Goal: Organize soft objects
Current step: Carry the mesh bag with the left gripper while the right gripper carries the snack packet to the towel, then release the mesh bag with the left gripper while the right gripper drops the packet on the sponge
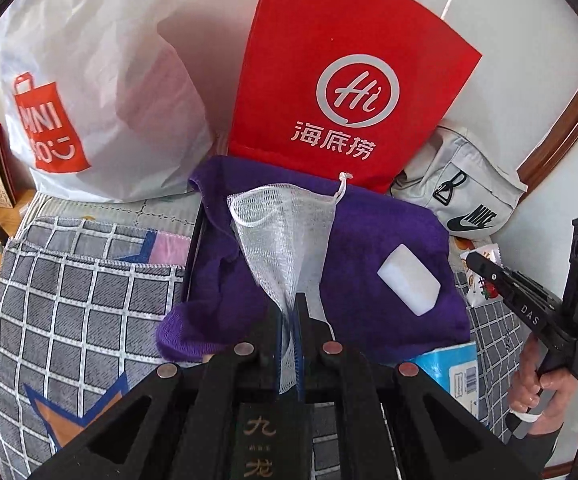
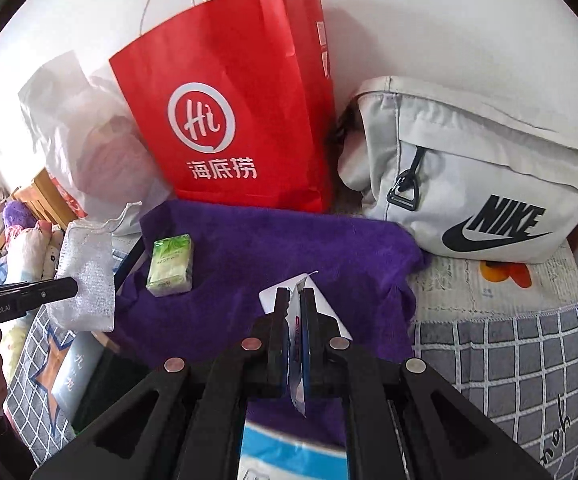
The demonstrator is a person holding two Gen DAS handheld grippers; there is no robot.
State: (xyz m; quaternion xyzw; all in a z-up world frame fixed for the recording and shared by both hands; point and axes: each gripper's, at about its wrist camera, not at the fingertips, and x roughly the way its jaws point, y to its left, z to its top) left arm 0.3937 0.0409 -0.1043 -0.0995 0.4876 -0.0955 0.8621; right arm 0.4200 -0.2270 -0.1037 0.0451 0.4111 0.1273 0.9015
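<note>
Closest to the lens is the left tool (image 1: 289, 312), clamped tight on the bottom of a white mesh pouch (image 1: 285, 232) whose drawstring mouth gapes open up ahead of the tips. The right tool (image 2: 296, 300) is just as narrow, pinching a thin white sachet (image 2: 297, 344) edge-on, with crimped foil-looking plastic and some red print.

Both items hang over a purple towel (image 2: 273, 248) right in front of the tools; it's fluffy, rumpled terry. On it sit a white rectangular block (image 1: 409, 284), smooth and soap-like, just right of the left tool, and a small green tissue pack (image 2: 170, 264) left of the right tool.

Progress-wise I'd say it's early to middle: two things picked up, nothing visibly tucked away, and the block and tissues still loose. My guess is the sachet goes into the pouch.

Further out beyond the towel: a stiff red paper bag (image 2: 233, 120), a crinkly white plastic bag (image 1: 101, 92), a grey nylon waist bag (image 2: 473, 176). It all sits on a bed with a grey checked cover (image 1: 61, 304).
</note>
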